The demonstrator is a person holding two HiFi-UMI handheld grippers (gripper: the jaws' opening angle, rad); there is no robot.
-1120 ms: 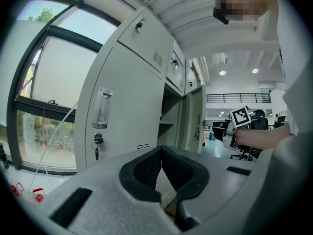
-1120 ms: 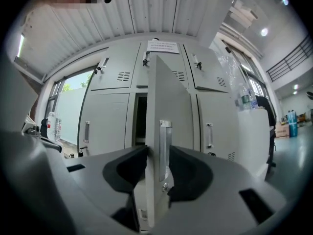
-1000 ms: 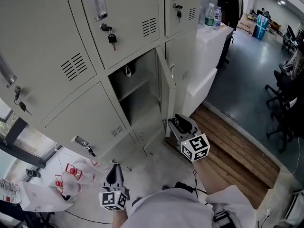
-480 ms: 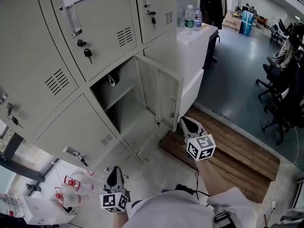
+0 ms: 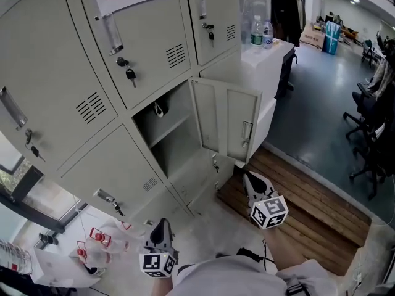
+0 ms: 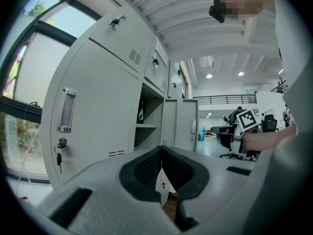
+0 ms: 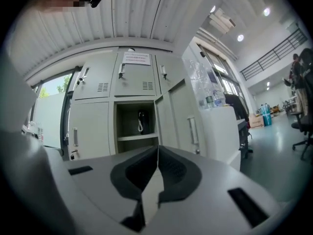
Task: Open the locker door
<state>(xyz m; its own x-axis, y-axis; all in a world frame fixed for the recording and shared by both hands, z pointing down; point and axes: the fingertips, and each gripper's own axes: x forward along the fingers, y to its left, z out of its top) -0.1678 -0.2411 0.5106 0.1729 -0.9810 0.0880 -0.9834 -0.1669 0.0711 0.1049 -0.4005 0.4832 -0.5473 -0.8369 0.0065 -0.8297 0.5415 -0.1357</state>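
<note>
Locker door (image 5: 225,119) stands open; wooden platform (image 5: 321,193) below; office chairs (image 5: 372,134) right.

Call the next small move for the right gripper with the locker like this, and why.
Probably just draw the right gripper back to rest. The locker door stands swung wide, the shelf inside is exposed, and the gripper's fingers are shut on nothing, clear of the door handle.

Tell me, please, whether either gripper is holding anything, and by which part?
Nothing is held; the left gripper and right gripper are both shut and empty.
</note>
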